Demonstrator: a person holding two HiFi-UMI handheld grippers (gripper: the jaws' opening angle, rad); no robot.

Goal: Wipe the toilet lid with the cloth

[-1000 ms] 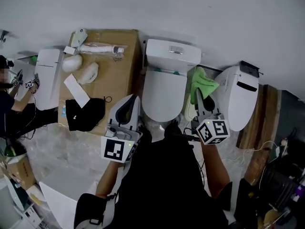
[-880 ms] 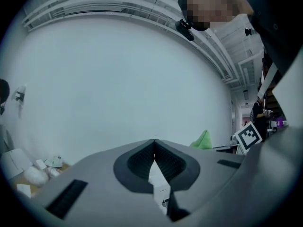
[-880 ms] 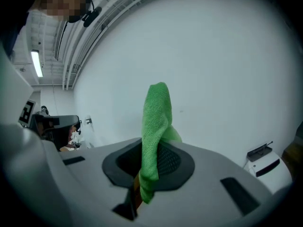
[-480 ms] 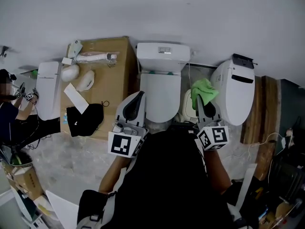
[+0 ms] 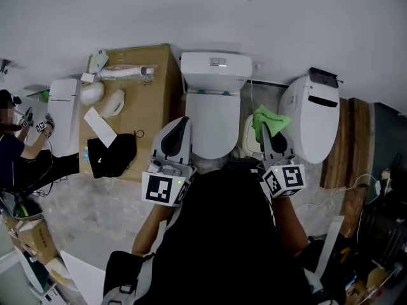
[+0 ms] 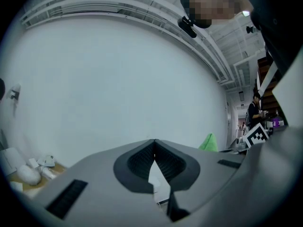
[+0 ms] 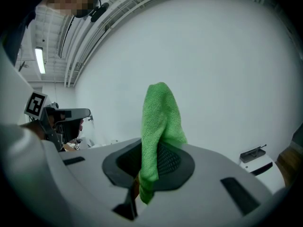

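- The green cloth is pinched in the right gripper. It sticks up past the jaw tips and hangs in the air off the right side of the toilet, clear of the lid.
- In the right gripper view the cloth runs down between the two dark pads, and the right gripper is clamped on it.
- The toilet lid is down, white and bare, with the tank behind it against the grey wall.
- The left gripper is held low and close to the person's body. It points forward, and its tip shows over the lid's front left edge.
- In the left gripper view the left gripper tilts up at the wall and ceiling. Its jaw tips meet with nothing caught between them.
- Both marker cubes sit near the person's chest and the forearms are drawn in.
- A cardboard box stands just beside the toilet on its left, with small white parts on it and a black cloth at its front edge.
- A second toilet stands near on the right, and the right gripper is over the narrow gap between the two.
- Open floor lies in front of the box, to the person's left.
- Another person is at the far left edge.
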